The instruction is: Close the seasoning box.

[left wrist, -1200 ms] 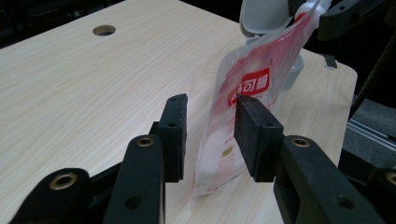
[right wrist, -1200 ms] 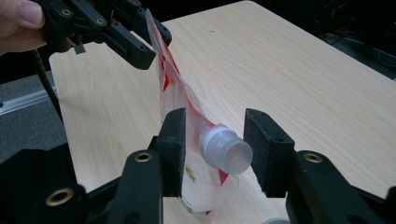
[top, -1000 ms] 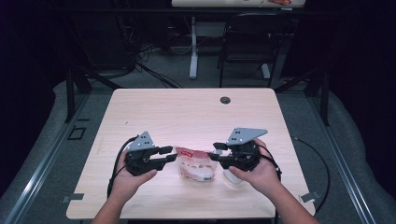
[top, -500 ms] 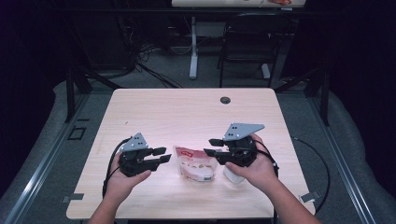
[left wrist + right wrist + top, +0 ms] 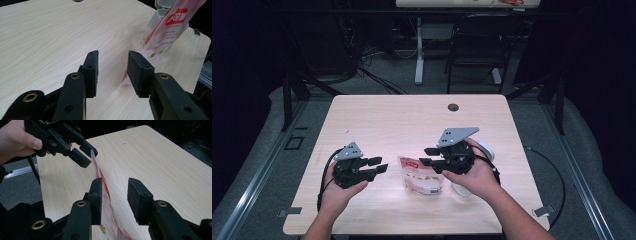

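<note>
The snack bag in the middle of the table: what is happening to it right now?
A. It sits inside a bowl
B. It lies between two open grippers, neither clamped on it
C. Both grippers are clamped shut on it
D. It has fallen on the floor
B. The snack bag rests on the table between the left gripper and the right gripper; both gripper views show the jaws standing apart, not pressed on the bag.

Bare table beyond grippers; snack bag betw. them, white container at right.
</note>
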`<state>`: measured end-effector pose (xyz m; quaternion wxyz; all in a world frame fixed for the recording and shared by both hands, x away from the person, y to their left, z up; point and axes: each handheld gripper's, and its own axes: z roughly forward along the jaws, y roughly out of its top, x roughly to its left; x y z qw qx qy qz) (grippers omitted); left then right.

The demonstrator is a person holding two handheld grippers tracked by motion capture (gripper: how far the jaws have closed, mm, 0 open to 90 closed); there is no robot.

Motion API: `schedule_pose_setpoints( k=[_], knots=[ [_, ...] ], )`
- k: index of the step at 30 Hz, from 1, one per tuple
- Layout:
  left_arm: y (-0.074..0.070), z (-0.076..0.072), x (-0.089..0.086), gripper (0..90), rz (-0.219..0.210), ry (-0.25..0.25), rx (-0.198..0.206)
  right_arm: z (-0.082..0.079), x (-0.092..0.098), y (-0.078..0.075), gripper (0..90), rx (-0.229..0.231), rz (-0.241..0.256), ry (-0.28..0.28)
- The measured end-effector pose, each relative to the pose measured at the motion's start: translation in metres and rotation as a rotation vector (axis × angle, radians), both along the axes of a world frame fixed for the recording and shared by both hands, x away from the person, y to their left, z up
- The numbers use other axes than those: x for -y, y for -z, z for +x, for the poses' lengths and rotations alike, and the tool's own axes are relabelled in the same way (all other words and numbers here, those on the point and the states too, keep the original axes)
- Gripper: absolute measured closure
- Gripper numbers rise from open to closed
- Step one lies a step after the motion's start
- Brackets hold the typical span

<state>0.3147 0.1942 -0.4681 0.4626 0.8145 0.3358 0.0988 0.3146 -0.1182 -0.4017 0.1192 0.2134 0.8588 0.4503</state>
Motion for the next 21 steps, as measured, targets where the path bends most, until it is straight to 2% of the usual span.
schedule_pose_setpoints(
  k=[8,13,21],
  knots=[
    [0.000,0.001,-0.006,61.4,0.002,-0.016,0.004,0.005,-0.020,-0.001,67.6,0.007,-0.033,-0.027],
    [0.001,0.000,-0.006,61.4,0.016,-0.021,0.014,0.008,-0.029,0.000,70.1,-0.002,-0.054,-0.035],
    [0.001,0.001,-0.006,61.5,0.015,-0.020,0.011,0.011,-0.040,0.003,73.7,-0.015,-0.083,-0.051]
  ],
)
